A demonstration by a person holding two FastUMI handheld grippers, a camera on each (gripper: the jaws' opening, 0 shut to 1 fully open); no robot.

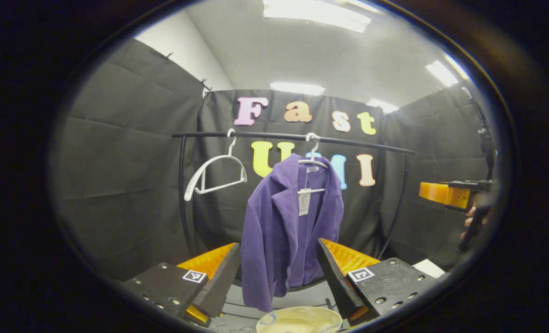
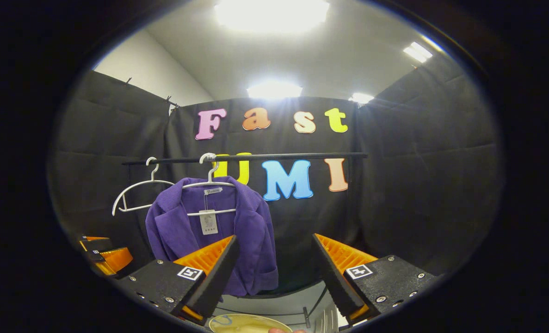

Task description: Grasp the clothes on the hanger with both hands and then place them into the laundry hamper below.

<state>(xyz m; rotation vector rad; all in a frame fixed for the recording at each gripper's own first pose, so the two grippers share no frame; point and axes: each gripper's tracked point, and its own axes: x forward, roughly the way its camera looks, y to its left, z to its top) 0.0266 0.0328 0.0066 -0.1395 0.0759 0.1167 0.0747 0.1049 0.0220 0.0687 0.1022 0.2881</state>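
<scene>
**Both grippers spread, jacket on the rail**

Nearest the lens in the left gripper view, the left gripper [image 1: 276, 273] has its jaws spread wide, holding nothing. Between and beyond them hangs the purple jacket [image 1: 286, 231] on a white hanger [image 1: 312, 162], hooked over the black clothes rail [image 1: 255, 135]. Its hem drops to the level of the fingertips. Below the jaws, the pale rim of the laundry hamper [image 1: 299, 320] curves into sight.

In the right gripper view, the right gripper [image 2: 274, 266] is likewise spread and empty, with the jacket beyond its left finger. An empty white hanger [image 1: 214, 173] hangs further left along the rail. A paper tag [image 1: 305, 201] dangles inside the jacket's collar.
</scene>
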